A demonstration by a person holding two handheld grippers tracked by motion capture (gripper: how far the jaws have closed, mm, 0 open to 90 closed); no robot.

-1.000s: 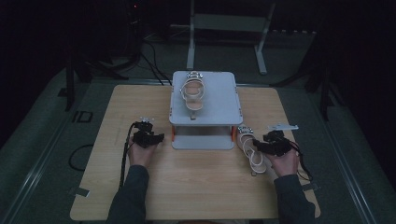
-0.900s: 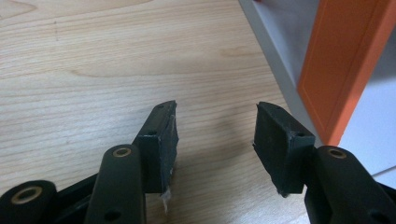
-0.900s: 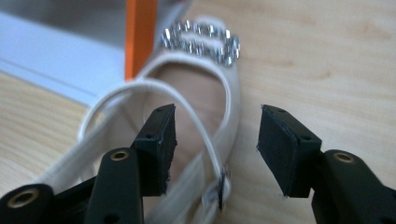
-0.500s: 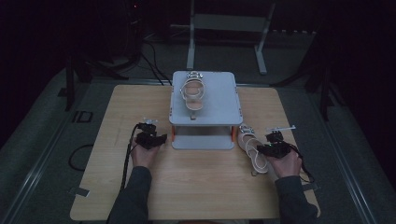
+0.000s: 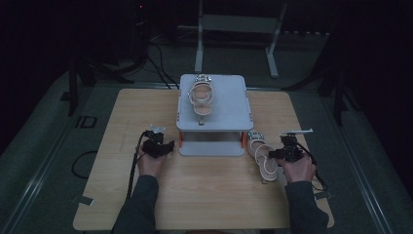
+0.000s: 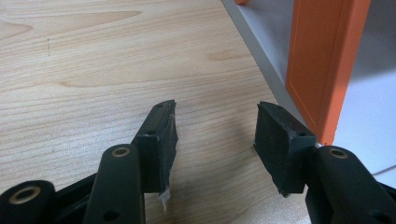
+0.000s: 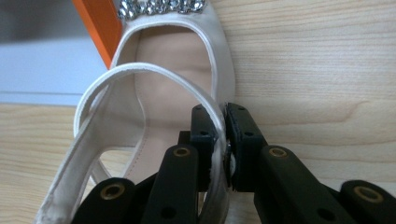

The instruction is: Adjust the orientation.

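We hold the right gripper (image 7: 219,135) nearest us, its black jaws pinching the side strap of the white open-toe sandal with a rhinestone band (image 7: 173,88). This sandal lies on the light wooden table (image 5: 219,195), just right of the grey two-level shoe rack with orange posts (image 5: 214,109). We hold the left gripper (image 6: 215,135) with jaws spread, empty, low over the table beside an orange post (image 6: 327,60). Farther off, a matching white sandal (image 5: 200,97) rests on the rack's top shelf.
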